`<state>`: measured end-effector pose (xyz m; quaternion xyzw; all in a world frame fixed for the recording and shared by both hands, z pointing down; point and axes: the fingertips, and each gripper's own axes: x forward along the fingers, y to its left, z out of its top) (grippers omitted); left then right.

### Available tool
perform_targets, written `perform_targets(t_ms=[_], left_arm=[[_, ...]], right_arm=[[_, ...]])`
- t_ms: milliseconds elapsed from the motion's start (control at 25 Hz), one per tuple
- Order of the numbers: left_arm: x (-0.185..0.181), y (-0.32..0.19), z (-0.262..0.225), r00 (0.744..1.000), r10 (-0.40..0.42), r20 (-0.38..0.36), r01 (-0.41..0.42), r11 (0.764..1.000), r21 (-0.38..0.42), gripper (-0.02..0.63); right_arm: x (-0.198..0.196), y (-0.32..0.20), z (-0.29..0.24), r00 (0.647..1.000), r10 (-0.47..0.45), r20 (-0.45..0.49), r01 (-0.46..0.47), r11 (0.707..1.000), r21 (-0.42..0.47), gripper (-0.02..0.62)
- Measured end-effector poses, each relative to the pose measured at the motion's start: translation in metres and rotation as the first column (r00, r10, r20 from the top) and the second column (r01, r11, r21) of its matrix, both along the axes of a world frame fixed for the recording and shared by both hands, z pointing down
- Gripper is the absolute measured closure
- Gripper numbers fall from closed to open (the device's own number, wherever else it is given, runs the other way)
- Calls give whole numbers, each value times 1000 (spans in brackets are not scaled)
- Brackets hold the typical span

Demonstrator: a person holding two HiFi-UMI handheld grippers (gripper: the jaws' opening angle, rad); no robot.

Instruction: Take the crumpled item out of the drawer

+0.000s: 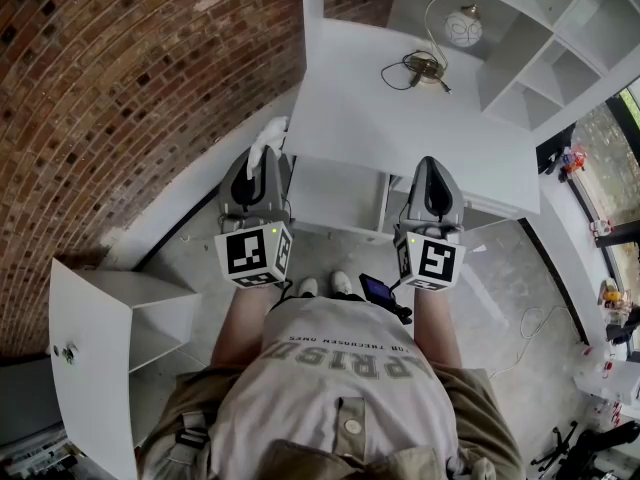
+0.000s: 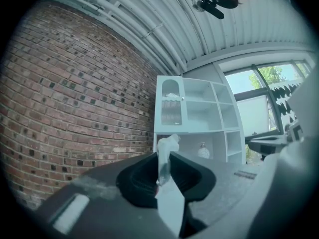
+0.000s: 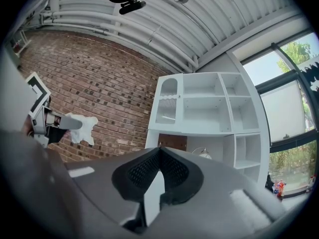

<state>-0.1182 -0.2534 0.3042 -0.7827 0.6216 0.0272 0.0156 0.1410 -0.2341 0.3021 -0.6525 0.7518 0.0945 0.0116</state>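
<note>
The left gripper (image 1: 266, 160) is pinching the crumpled white tissue (image 1: 266, 136) in mid-air beside the white desk (image 1: 400, 118), the right gripper (image 1: 430, 168) is hovering pressed together and empty, so the retrieval is looking essentially finished.

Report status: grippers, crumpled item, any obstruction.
Left gripper shut on crumpled item, white, sticking out past the fingers. Right gripper shut, empty. Item in the air beside the white desk; no obstruction seen.
</note>
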Motion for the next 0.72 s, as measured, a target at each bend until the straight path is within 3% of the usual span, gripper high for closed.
perform_targets(t_ms=[720], left_arm=[[2,-13,1,1000,-3,-2,3,1000,2,538]], right_arm=[[7,-9,-1,1000,15,-5,-15,1000,1,595]])
